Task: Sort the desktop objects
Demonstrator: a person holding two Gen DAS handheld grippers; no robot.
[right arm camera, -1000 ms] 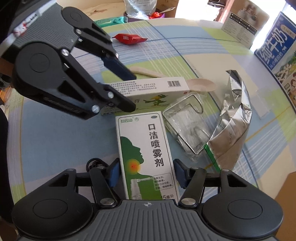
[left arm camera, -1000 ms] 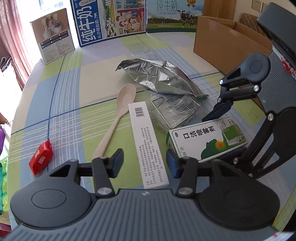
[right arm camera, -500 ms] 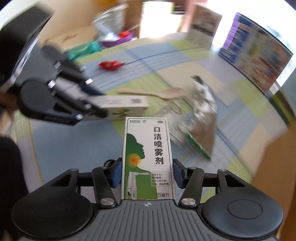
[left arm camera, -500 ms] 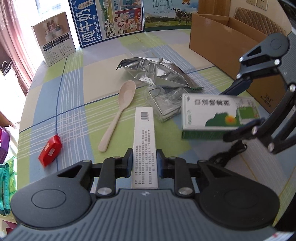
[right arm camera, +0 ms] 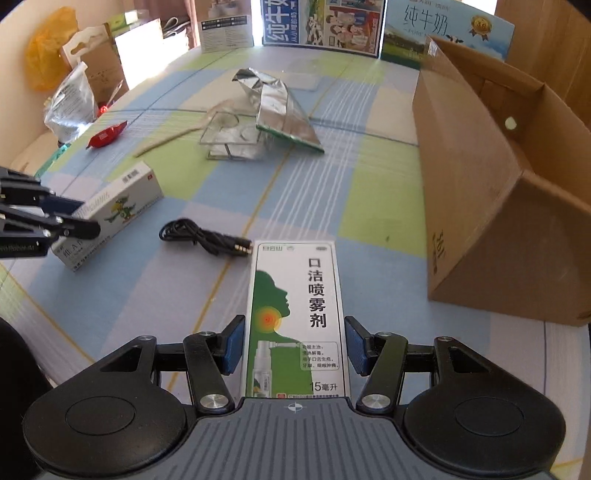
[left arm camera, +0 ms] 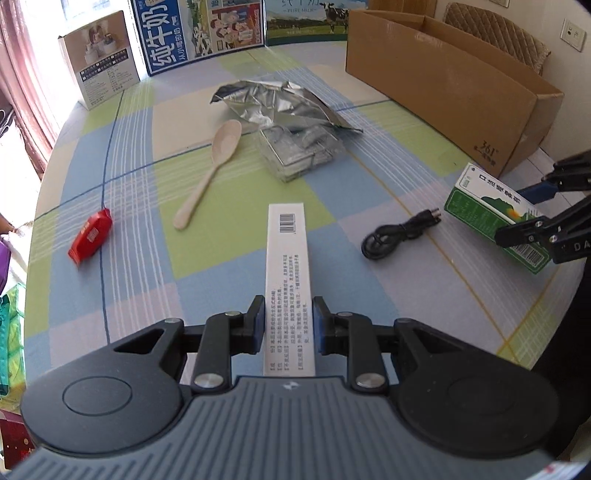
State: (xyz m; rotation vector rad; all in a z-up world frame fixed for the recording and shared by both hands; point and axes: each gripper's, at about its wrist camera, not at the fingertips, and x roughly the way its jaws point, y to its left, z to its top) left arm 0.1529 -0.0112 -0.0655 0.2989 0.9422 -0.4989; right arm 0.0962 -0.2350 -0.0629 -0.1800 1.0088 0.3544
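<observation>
The left gripper (left arm camera: pixel 289 325) has its fingers (left arm camera: pixel 258 322) clamped on the sides of a long white box (left arm camera: pixel 287 266), which points forward above the checked counter (left arm camera: pixel 236 266). The right gripper (right arm camera: pixel 294 345) carries a green-and-white spray box (right arm camera: pixel 295 310) lengthwise; its blue fingers (right arm camera: pixel 233 344) sit against the box's two long sides. In the left wrist view this box (left arm camera: pixel 491 218) hangs at the far right, off the counter edge, in the right gripper's fingers.

Just beyond both boxes a coiled black cable (left arm camera: pixel 400 233) lies on the counter. To the left rest a red packet (left arm camera: pixel 90 236) and, farther in, a pale wooden spoon (left arm camera: pixel 210 171). Past the spoon's bowl stands a clear container with a wire frame (left arm camera: pixel 301 153), and a crumpled silver foil bag (left arm camera: pixel 273 105) lies touching its far side. An open cardboard box (right arm camera: pixel 491 177) sits along the right side of the counter. At the far edge stand a small white carton (left arm camera: pixel 101 61) and blue milk cartons (left arm camera: pixel 201 31).
</observation>
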